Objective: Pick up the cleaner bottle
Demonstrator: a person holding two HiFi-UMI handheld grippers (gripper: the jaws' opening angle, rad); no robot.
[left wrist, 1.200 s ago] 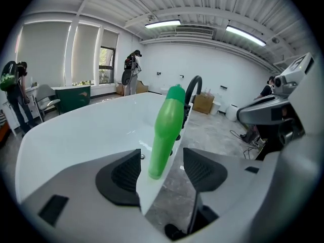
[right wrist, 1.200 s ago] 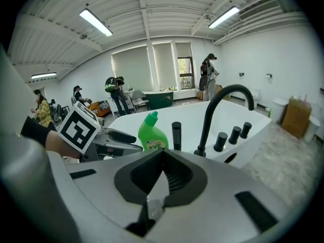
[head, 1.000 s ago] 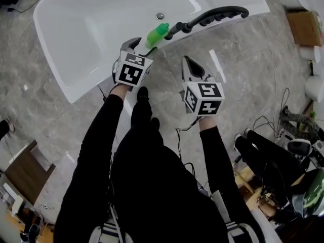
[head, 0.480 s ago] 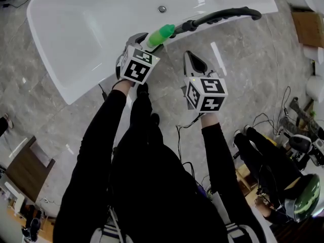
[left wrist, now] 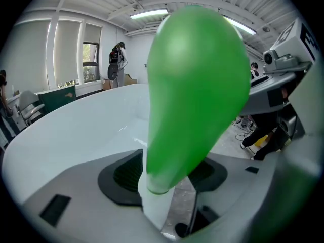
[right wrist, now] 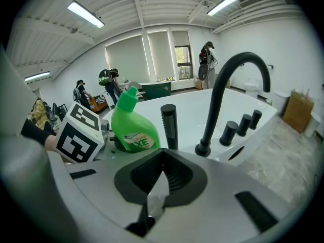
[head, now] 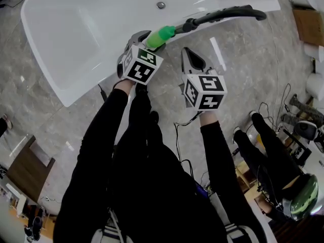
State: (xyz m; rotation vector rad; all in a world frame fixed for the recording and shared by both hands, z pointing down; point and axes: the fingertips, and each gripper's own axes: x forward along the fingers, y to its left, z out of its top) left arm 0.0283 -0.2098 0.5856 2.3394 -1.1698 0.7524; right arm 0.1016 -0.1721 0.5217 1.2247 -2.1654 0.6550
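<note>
**A:** One question first: where is the cleaner bottle (head: 161, 35) now?

**B:** It is at the rim of the bathtub (head: 76, 29) on the person's side, just beside the black faucet (head: 223, 14). The left gripper (head: 143, 39) holds it. In the left gripper view the fingers pinch the narrow pale end of the bottle, and the green body fills the view above them. Whether the bottle rests on the rim or hangs just above it, I cannot tell.

**A:** And the right gripper (head: 188, 59)?

**B:** Its fingers are pressed together with nothing between them. It hovers over the floor near the rim, apart from the bottle.

**A:** How to do the lift well?

**B:** I think the grip sits at one end of a smooth, rounded bottle, so the big body may tip. It is better to hold the squeeze firm and raise the bottle straight and slowly. It should also go away from the faucet, so the neck does not knock it.

**A:** How many things do you count?

**B:** One bottle, two grippers, one bathtub and one curved faucet. There is also one upright hand shower (right wrist: 168, 125), and three small black knobs (right wrist: 244, 124) stand in a row on the rim.
</note>
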